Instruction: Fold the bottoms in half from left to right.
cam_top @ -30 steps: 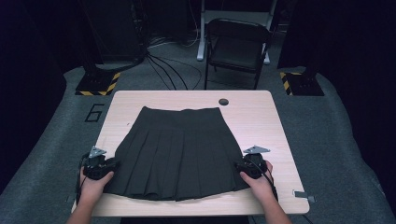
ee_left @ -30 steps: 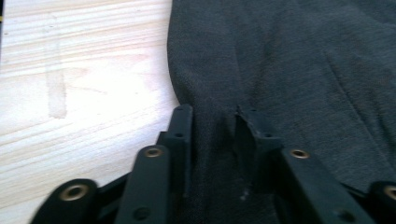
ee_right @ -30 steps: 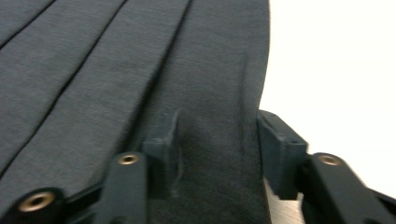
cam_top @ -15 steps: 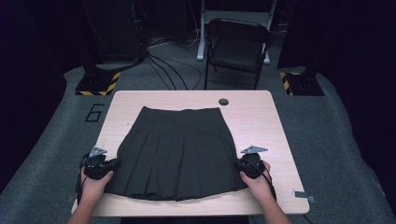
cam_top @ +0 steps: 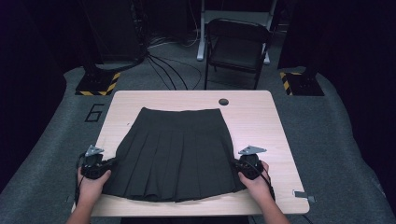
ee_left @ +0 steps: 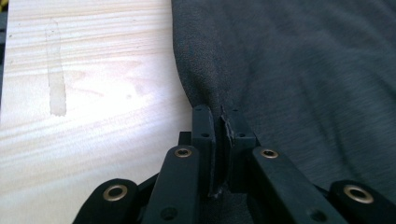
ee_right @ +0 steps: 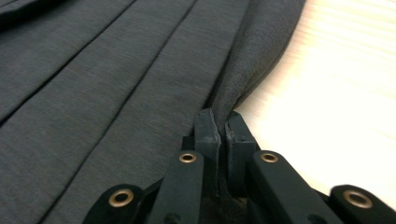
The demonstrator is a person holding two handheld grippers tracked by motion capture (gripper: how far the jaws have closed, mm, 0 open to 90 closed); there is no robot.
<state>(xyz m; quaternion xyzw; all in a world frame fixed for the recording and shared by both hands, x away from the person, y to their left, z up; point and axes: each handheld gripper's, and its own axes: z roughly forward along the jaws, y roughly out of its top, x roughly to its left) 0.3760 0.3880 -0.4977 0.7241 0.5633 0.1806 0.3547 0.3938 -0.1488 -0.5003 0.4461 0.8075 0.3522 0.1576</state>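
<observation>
Skirt (cam_top: pixel 176 154) (dark, pleated) lies flat on the table (cam_top: pixel 261 121), spread between both tools. Left hand-held gripper (ee_left: pixel 219 135) has just clenched on its side edge; right hand-held gripper (ee_right: pixel 219 135) pinches the opposite edge.

Light wood table (cam_top: pixel 261 140): pale streak mark (ee_left: pixel 55 70) on its surface, ahead and left of the left gripper's jaws. Round cable hole (cam_top: pixel 223 101) near the far edge, well beyond the right gripper. Folding chair (cam_top: pixel 238 46) on the floor past the far edge. Cables (cam_top: pixel 163 65) trail over grey carpet. Yellow-black striped bases (cam_top: pixel 98 84) stand beyond both far corners. Numeral "6" (cam_top: pixel 95 112) marked on the floor, beyond the left gripper.
</observation>
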